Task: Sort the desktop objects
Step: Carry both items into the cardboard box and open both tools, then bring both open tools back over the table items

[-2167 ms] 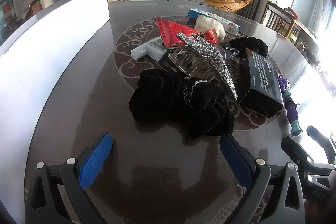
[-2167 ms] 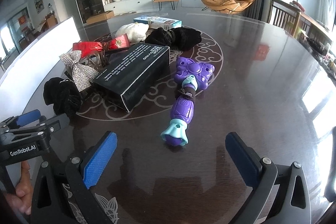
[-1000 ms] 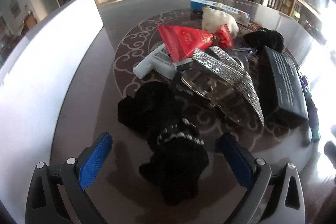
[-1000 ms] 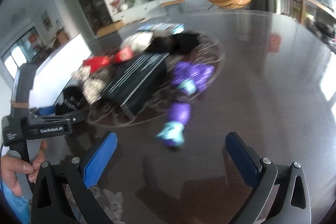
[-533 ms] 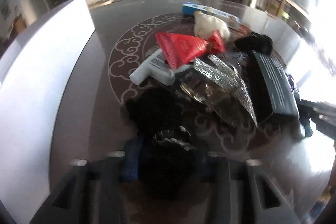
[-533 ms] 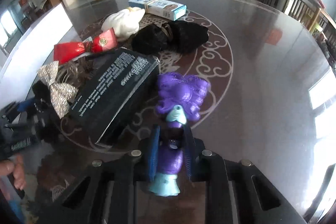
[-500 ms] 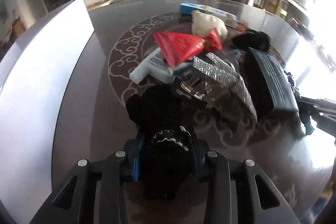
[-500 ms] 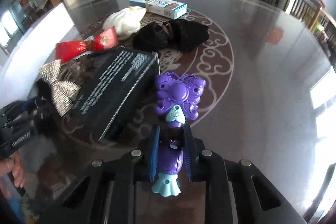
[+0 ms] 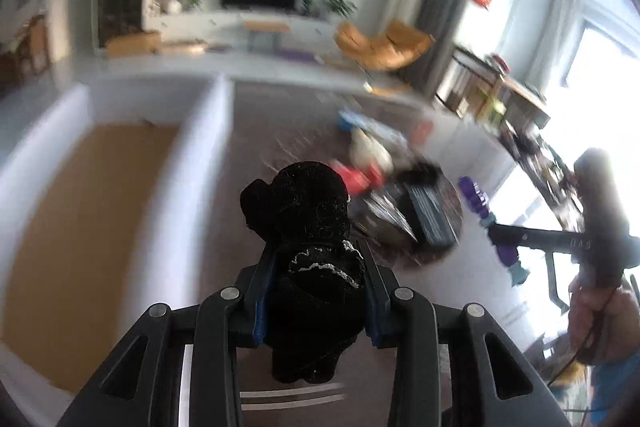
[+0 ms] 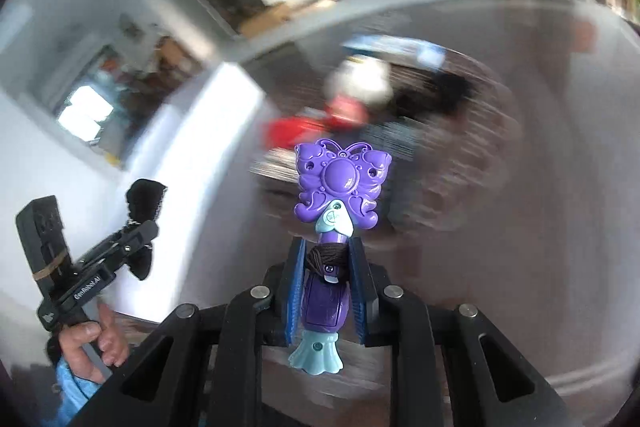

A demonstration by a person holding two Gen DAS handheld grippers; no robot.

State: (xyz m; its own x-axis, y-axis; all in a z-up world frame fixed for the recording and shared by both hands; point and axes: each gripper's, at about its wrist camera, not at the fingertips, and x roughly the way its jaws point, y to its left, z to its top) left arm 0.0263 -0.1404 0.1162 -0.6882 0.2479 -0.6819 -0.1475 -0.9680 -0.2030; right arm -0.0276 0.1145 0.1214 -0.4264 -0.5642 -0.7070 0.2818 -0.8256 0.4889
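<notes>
My left gripper (image 9: pixel 316 259) is shut on a black fuzzy hair bow (image 9: pixel 304 219) with a white trim and holds it in the air above the dark table. My right gripper (image 10: pixel 326 255) is shut on the handle of a purple butterfly toy wand (image 10: pixel 340 183) with a teal base, also lifted. The left gripper with the bow also shows in the right wrist view (image 10: pixel 132 239). The right gripper with the wand also shows in the left wrist view (image 9: pixel 520 237).
A white-walled box with a brown floor (image 9: pixel 88 211) stands to the left of the table. The blurred pile on the table holds a black box (image 9: pixel 430 213), a red packet (image 10: pixel 296 131), a white plush (image 10: pixel 360 83) and another black item (image 10: pixel 448 91).
Both grippers have lifted their objects off the table and swung towards the white box on the left. The views are now motion-blurred.
</notes>
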